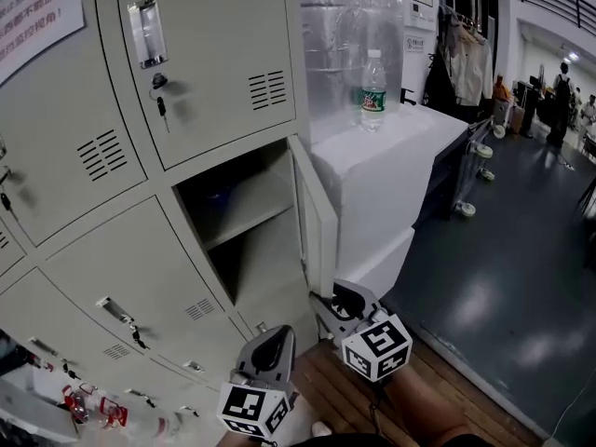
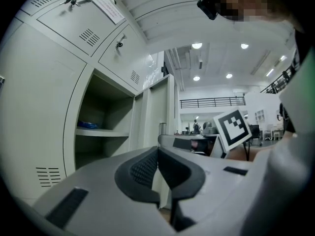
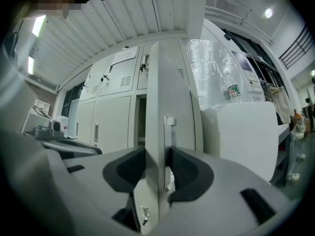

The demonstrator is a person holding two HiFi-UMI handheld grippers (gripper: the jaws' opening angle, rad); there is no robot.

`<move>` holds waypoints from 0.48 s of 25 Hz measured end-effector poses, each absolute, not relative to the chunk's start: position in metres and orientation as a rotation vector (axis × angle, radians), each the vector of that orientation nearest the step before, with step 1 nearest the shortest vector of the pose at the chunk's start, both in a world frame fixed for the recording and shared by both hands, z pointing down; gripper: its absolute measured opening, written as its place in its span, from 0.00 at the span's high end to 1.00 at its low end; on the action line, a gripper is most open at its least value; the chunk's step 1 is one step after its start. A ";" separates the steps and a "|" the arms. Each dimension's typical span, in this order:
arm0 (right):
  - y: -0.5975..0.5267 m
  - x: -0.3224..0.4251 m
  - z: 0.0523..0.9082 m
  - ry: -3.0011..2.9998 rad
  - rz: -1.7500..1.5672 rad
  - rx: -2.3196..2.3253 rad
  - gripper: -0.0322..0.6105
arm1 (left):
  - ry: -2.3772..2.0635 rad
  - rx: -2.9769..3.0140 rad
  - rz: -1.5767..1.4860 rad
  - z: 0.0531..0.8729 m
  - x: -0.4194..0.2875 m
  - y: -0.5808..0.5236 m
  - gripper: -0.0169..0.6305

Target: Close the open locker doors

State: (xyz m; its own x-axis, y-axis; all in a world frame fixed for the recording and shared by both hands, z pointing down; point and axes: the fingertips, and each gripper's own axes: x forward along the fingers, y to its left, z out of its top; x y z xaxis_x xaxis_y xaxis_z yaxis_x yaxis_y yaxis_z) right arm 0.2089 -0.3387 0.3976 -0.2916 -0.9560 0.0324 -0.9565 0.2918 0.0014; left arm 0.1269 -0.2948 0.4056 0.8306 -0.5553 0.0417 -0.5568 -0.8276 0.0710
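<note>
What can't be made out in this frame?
Blue item inside the open locker: left gripper view, too small and dim to identify.
Notice on the lockers: head view, cut off by the left edge, print blurred.
Bottle label: head view, too small to read.

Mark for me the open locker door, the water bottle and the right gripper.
open locker door (image 1: 318, 214): head view, on its edge-on panel, mid-height.
water bottle (image 1: 373, 98): head view, on its green label.
right gripper (image 3: 157, 157): right gripper view, midway between its fingertips, at the door's edge.
</note>
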 end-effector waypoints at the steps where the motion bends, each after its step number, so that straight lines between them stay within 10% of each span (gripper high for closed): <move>1: -0.340 0.203 0.398 -2.508 0.024 1.850 0.72 | -0.904 2.924 0.029 0.406 0.123 -0.296 0.97; 12: -0.364 0.147 0.398 -2.580 0.025 1.749 0.73 | -1.037 2.879 0.051 0.405 0.070 -0.308 0.97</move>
